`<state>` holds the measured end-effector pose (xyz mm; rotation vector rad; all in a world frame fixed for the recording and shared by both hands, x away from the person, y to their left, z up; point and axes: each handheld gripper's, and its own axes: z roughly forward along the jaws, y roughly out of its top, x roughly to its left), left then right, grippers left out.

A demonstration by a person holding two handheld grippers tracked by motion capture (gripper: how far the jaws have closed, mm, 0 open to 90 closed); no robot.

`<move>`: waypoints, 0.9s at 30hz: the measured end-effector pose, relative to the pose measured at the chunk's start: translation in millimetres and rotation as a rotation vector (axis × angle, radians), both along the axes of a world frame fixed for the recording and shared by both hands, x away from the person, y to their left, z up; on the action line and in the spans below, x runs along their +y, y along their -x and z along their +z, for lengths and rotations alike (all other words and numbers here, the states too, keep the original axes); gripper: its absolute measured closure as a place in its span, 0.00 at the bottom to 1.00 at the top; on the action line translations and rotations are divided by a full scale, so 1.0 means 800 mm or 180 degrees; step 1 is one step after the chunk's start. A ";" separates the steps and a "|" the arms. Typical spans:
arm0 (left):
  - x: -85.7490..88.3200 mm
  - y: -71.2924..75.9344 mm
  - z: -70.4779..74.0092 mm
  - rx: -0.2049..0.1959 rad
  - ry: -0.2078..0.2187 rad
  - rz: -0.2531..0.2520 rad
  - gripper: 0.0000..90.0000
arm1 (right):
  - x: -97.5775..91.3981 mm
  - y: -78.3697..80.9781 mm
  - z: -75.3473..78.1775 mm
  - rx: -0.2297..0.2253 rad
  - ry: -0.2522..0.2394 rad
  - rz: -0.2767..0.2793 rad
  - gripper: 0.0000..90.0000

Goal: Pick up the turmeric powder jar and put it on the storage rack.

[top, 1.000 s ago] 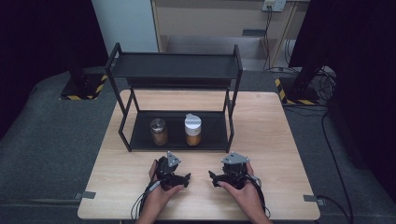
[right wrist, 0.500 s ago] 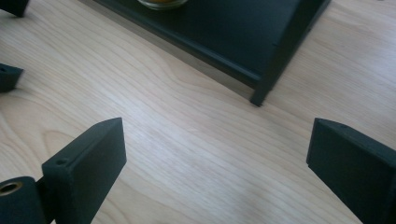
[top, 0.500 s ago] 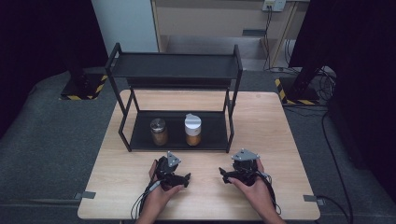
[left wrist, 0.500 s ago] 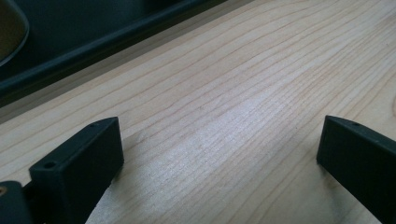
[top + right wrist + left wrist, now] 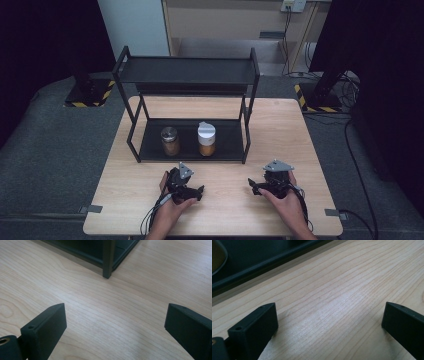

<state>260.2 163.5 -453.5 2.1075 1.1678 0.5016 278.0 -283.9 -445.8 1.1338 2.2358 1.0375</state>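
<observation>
A pale wooden table (image 5: 280, 135) carries a black two-tier rack (image 5: 187, 80), its lower shelf holding two jars (image 5: 170, 141).

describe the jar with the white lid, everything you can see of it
The jar with the white lid is a small upright cylinder with a clear body that looks like glass or plastic, filled with something amber-brown. Its white lid sits on top and looks closed. It stands on the lower shelf of the black metal rack, right of centre, beside a silver-lidded jar but apart from it. Only the shelf touches it; both grippers rest nearer the table's front edge.
</observation>
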 end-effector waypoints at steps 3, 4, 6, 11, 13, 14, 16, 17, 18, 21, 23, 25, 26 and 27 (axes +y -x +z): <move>0.000 0.000 0.000 0.0000 0.0000 0.0000 0.00 | -0.003 -0.002 -0.001 0.0023 -0.0005 -0.0025 0.05; 0.000 0.000 0.000 0.0000 0.0000 0.0000 0.00 | -0.004 -0.003 -0.002 0.0049 -0.0005 -0.0044 0.05; 0.000 0.000 0.000 0.0000 -0.0001 -0.0001 0.00 | -0.005 -0.005 -0.003 0.0083 0.0006 -0.0065 0.05; 0.000 0.000 0.000 0.0000 -0.0001 0.0000 0.00 | -0.004 -0.006 -0.006 0.0140 0.0026 -0.0091 0.05; 0.000 0.000 0.000 0.0000 0.0000 0.0000 0.00 | -0.004 -0.007 -0.008 0.0156 0.0033 -0.0093 0.05; 0.000 0.000 0.000 0.0000 0.0000 0.0000 0.00 | -0.005 -0.008 -0.008 0.0174 0.0033 -0.0101 0.05; 0.000 0.000 0.000 0.0000 0.0000 0.0000 0.00 | -0.005 -0.008 -0.010 0.0182 0.0030 -0.0114 0.05; 0.000 0.000 0.000 0.0000 0.0000 0.0000 0.00 | -0.005 -0.009 -0.010 0.0197 0.0029 -0.0121 0.05; 0.000 0.000 0.000 0.0000 0.0000 0.0000 0.00 | -0.005 -0.009 -0.011 0.0213 0.0034 -0.0128 0.05; 0.000 0.000 0.000 0.0000 0.0000 0.0000 0.00 | -0.005 -0.009 -0.014 0.0215 0.0042 -0.0131 0.05; 0.000 0.000 0.000 0.0000 0.0001 0.0001 0.00 | -0.004 -0.009 -0.015 0.0225 0.0044 -0.0136 0.05; 0.000 0.000 0.000 0.0000 0.0000 0.0000 0.00 | -0.005 -0.009 -0.016 0.0232 0.0024 -0.0142 0.05; 0.000 0.000 0.000 0.0000 0.0000 0.0000 0.00 | -0.006 -0.009 -0.016 0.0231 0.0023 -0.0142 0.05; 0.000 0.000 0.000 0.0000 0.0000 0.0000 0.00 | -0.006 -0.009 -0.016 0.0232 0.0024 -0.0142 0.05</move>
